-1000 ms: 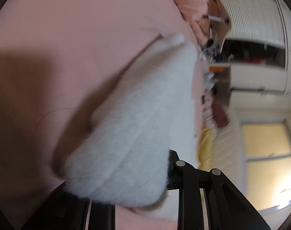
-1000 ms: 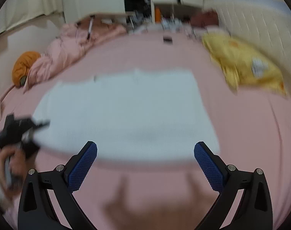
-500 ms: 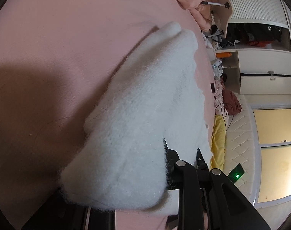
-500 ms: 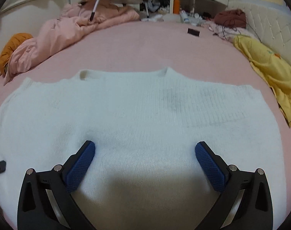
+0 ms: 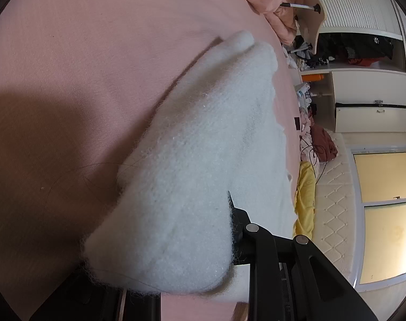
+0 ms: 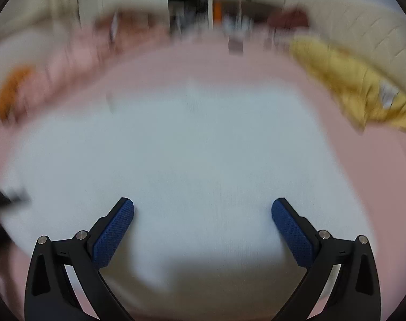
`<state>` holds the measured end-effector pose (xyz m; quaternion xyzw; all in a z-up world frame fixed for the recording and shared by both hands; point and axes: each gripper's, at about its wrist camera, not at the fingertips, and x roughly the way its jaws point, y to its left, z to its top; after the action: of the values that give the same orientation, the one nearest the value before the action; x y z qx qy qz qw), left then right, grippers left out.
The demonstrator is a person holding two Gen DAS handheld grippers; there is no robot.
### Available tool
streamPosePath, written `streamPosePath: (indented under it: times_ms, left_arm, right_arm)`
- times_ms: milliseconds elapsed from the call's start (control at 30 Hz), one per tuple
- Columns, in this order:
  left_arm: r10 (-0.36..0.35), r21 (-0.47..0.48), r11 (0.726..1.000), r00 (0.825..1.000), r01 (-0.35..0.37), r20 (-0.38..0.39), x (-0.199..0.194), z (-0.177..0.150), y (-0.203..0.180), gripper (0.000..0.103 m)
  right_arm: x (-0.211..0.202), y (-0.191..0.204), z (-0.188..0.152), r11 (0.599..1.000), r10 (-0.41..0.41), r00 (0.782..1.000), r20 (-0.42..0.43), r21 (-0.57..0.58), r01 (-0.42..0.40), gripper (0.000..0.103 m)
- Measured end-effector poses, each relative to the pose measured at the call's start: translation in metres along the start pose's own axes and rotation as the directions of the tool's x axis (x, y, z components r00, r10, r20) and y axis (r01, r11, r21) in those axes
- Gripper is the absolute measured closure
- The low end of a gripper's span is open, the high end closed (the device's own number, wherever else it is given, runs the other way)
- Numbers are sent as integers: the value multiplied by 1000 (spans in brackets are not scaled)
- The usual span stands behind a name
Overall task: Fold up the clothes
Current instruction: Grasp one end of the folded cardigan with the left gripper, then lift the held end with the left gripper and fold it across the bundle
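A white fuzzy knit sweater lies spread flat on the pink bed. In the left wrist view its edge bulges up in a thick fold right at my left gripper, which is shut on it; the left finger is hidden under the fabric. My right gripper is open and empty, its blue pads wide apart just above the sweater's near edge. The right wrist view is blurred by motion.
A yellow garment lies at the bed's right side. A pink quilt and an orange item are heaped at the far left. Cupboards and clutter line the far wall, with a padded headboard beside.
The right gripper has moved, and its view has gone from sharp to blurred, with more bed showing. The left gripper keeps its hold on the sweater edge, almost unmoved.
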<state>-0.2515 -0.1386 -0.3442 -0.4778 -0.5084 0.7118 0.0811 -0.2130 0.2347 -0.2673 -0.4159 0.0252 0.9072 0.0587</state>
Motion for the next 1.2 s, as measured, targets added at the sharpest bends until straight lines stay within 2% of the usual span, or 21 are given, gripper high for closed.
streamPosePath:
  times_ms: [167, 267, 367, 467, 567, 667, 733, 800, 867, 967, 1033, 1100, 1167, 1200]
  left_arm:
    - [32, 2, 999, 999, -32, -3, 2, 3, -1, 80]
    - [73, 20, 997, 997, -73, -10, 0, 5, -9, 80]
    - [184, 127, 975, 983, -185, 16, -4, 1, -36, 79]
    - [279, 258, 920, 955, -295, 98, -9, -12, -76, 79]
    - [321, 366, 849, 922, -382, 217, -14, -30, -119, 82]
    - [279, 463, 778, 894, -424, 351, -18, -61, -169, 84]
    - [257, 519, 728, 880, -448, 399, -13, -82, -195, 84]
    - [232, 587, 656, 867, -474, 441, -1, -108, -222, 85]
    - [197, 654, 582, 864, -483, 462, 12, -134, -245, 85]
    - [131, 742, 482, 875, -467, 465, 35, -177, -279, 85]
    - [93, 801, 400, 890, -445, 447, 53, -212, -296, 85]
    - [100, 854, 268, 895, -445, 434, 85, -249, -309, 85]
    - [147, 889, 94, 889, -449, 434, 123, -285, -304, 85]
    - [178, 893, 15, 880, -449, 439, 139, -300, -298, 85]
  right_arm:
    - [6, 7, 8, 999, -24, 1000, -8, -26, 24, 0]
    - [-25, -8, 5, 999, 49, 999, 19, 21, -49, 0]
    - [-67, -38, -14, 986, 106, 990, 91, 122, -117, 0]
    - [-96, -74, -45, 967, 140, 986, 89, 201, -156, 0]
    - [-112, -101, -72, 949, 162, 983, 81, 261, -178, 0]
    - [-121, -121, -92, 947, 138, 986, 99, 277, -160, 0]
    - [-122, -130, -102, 938, 127, 986, 112, 309, -156, 0]
    - [-120, -140, -111, 924, 123, 986, 117, 348, -156, 0]
    - [-116, -147, -113, 908, 133, 985, 113, 386, -167, 0]
    - [-116, -162, -109, 887, 132, 980, 147, 425, -183, 0]
    - [-116, -171, -108, 873, 122, 979, 166, 451, -185, 0]
    - [-117, -182, -109, 848, 114, 977, 179, 494, -189, 0]
    - [-118, -194, -110, 821, 104, 976, 192, 537, -193, 0]
    - [-119, -199, -111, 810, 95, 976, 194, 555, -190, 0]
